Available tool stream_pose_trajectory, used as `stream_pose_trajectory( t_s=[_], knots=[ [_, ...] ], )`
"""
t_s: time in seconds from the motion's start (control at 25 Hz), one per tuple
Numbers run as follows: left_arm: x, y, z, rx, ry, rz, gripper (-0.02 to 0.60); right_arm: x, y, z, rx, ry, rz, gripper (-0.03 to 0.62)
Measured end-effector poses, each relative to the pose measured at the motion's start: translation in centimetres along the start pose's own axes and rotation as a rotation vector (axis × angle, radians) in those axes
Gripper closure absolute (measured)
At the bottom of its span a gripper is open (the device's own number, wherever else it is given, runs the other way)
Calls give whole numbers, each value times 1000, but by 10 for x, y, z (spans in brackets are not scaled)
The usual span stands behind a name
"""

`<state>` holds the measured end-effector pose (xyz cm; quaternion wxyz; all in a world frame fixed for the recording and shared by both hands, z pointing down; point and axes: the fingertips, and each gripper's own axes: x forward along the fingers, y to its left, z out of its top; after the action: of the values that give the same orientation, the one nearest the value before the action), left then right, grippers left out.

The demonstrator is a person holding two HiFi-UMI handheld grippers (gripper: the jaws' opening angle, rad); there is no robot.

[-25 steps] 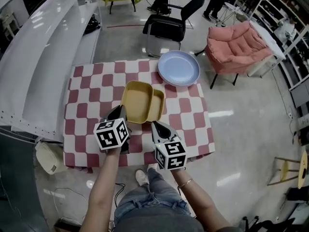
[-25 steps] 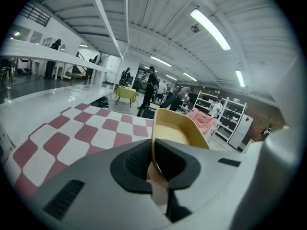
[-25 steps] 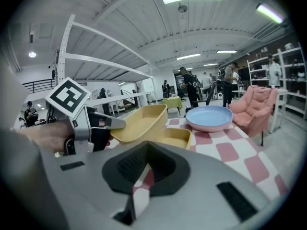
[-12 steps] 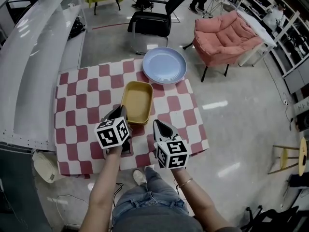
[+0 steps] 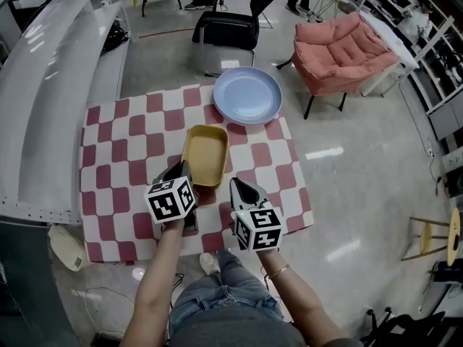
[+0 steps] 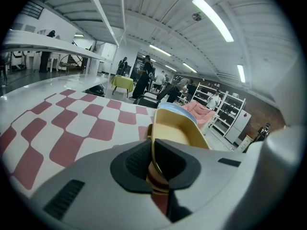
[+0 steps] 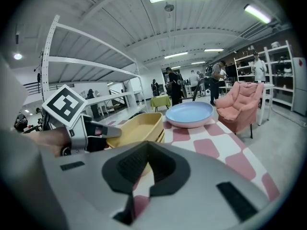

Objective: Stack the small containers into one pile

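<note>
Two yellow rectangular containers [image 5: 205,154] sit nested in one pile on the red-and-white checked tablecloth [image 5: 116,157]. My left gripper [image 5: 181,173] is shut on the pile's near rim. In the left gripper view the thin yellow wall [image 6: 180,128] runs between the dark pads [image 6: 136,163]. My right gripper [image 5: 239,189] hovers just right of the pile's near corner, shut, with nothing between its jaws. In the right gripper view the pile [image 7: 136,128] lies ahead, with the left gripper [image 7: 112,132] pinching its left rim.
A large pale blue plate [image 5: 247,96] lies at the table's far right edge, just beyond the pile. A black office chair [image 5: 228,27] and a pink armchair [image 5: 340,45] stand past the table. The table's near edge is below my grippers.
One second ago two yellow containers sat side by side and offset. Now they form a single nested pile. Both grippers stay almost where they were.
</note>
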<state>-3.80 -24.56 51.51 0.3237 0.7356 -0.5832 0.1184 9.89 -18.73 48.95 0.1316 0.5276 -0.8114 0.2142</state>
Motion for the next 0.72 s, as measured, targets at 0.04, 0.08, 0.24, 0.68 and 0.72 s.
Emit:
stream_pose_trajectory(
  t_s=[0.04,0.08,0.24,0.68,0.72],
  knots=[
    [1,1,-2,1,4,6,549,1,-1,-1,0,3,1,583],
    [2,2,-4,3,7,12,549,3,-1,-1,0,7,2,583],
    [7,5,-8,6,15,16,549,9,-3,-5,1,20,6,583],
    [10,7,-12,17,16,-7,546,17,-3,-6,3,26,1,583],
    [10,7,-12,14,17,-11,541,17,-2,-6,3,27,0,583]
  ],
)
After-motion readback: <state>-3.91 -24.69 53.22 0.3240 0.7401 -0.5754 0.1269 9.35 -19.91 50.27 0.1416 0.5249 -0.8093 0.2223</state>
